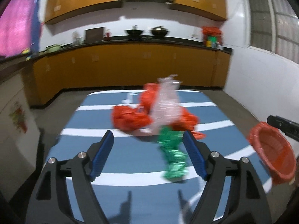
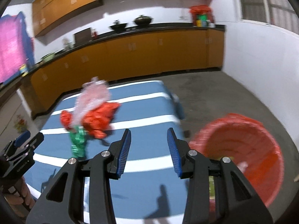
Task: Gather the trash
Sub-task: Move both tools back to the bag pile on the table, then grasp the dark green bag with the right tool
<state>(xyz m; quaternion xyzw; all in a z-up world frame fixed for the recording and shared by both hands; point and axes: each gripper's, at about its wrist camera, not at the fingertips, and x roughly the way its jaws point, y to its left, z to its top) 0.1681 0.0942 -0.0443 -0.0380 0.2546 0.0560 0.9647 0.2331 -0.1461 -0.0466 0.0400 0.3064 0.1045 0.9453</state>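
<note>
While both tongs stand apart and empty, trash lies mid-bench (image 1: pixel 130 160): green wrapper (image 1: pixel 172 156) nearest left tongs (image 1: pixel 148 154), clear bag (image 1: pixel 166 104), orange bags (image 1: pixel 130 117); right tongs (image 2: pixel 148 153) beside red basket (image 2: pixel 243 149); advice: centre wrapper between pads, then close.

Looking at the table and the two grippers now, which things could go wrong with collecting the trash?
1. The round orange woven basket sits beside the blue-and-white striped table, so dropped trash may miss it.
2. The crumpled green foil wrapper lies beside the left gripper's open jaws, not between them.
3. The clear plastic bag overlaps the orange plastic bags; one grab could drag several.
</note>
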